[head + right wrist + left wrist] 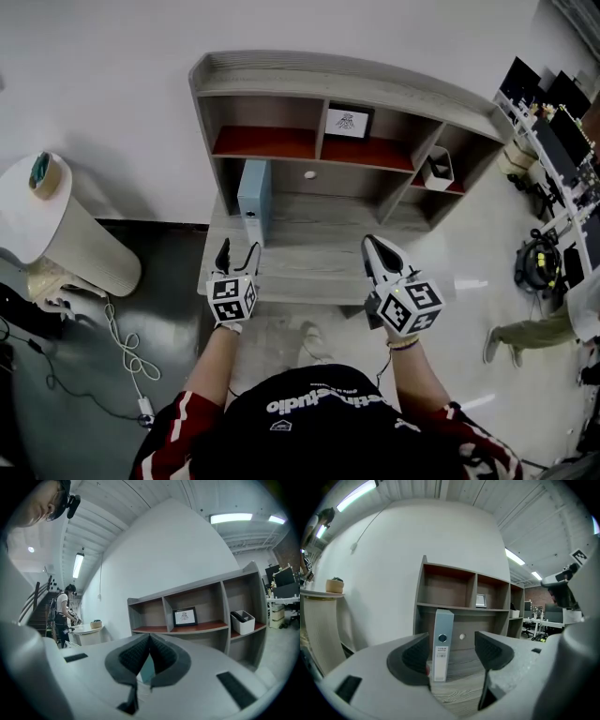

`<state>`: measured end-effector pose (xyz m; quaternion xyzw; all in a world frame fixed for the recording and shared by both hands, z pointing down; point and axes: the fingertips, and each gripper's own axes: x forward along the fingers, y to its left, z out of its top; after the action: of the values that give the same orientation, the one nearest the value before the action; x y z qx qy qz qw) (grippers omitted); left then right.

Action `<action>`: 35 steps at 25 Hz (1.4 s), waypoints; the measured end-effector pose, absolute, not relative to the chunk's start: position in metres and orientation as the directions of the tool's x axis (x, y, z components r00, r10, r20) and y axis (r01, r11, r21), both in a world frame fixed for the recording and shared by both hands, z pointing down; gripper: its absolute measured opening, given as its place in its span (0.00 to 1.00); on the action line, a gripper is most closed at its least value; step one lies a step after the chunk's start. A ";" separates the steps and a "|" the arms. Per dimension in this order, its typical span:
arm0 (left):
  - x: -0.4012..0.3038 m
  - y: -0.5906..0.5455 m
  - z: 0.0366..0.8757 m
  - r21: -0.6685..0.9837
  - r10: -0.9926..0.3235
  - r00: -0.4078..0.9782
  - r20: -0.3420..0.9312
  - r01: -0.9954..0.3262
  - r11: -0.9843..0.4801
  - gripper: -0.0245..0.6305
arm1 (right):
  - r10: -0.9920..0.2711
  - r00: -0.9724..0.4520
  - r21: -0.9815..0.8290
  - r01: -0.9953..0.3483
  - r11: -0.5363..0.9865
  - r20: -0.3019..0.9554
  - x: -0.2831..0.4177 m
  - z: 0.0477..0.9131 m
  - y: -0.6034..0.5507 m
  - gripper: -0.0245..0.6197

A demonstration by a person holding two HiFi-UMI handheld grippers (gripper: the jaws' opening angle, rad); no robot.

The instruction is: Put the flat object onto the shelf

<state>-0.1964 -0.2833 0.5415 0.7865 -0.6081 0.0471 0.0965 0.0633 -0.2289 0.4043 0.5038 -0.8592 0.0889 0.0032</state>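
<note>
A flat light-blue binder (253, 201) stands upright on the grey desk (314, 267), at its left below the shelf unit (281, 142). My left gripper (236, 254) hovers over the desk's front left, open and empty. In the left gripper view the binder (442, 644) shows between the spread pads, farther back on the desk and not touched. Over the front right, my right gripper (379, 249) is shut with nothing in it. In the right gripper view a sliver of the binder (147, 671) shows behind the closed right gripper (149, 654).
The shelf's red-floored compartments hold a framed picture (348, 122) and a white box (438, 169). A round white table (42, 211) stands at the left, with cables (127, 352) on the floor. A person's legs (530, 330) and cluttered desks (562, 141) are at the right.
</note>
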 end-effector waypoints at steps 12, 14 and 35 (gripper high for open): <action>-0.179 -0.232 0.469 0.112 -0.925 0.359 0.120 -0.931 -0.347 0.42 | -0.887 -0.456 -0.146 -0.885 0.442 0.078 0.059 0.392 -0.191 0.04; -0.177 -0.225 0.461 0.115 -0.923 0.368 0.117 -0.928 -0.355 0.39 | -0.891 -0.448 -0.143 -0.889 0.435 0.077 0.061 0.390 -0.186 0.04; -0.127 -0.180 0.380 0.059 -0.927 0.373 0.042 -0.927 -0.371 0.37 | -0.908 -0.418 -0.044 -0.908 0.417 0.033 0.130 0.354 -0.163 0.04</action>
<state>-0.1271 -0.1805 0.3805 0.8278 -0.5598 0.0010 0.0362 0.1301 -0.1635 0.3538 0.5393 -0.8417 0.0272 0.0020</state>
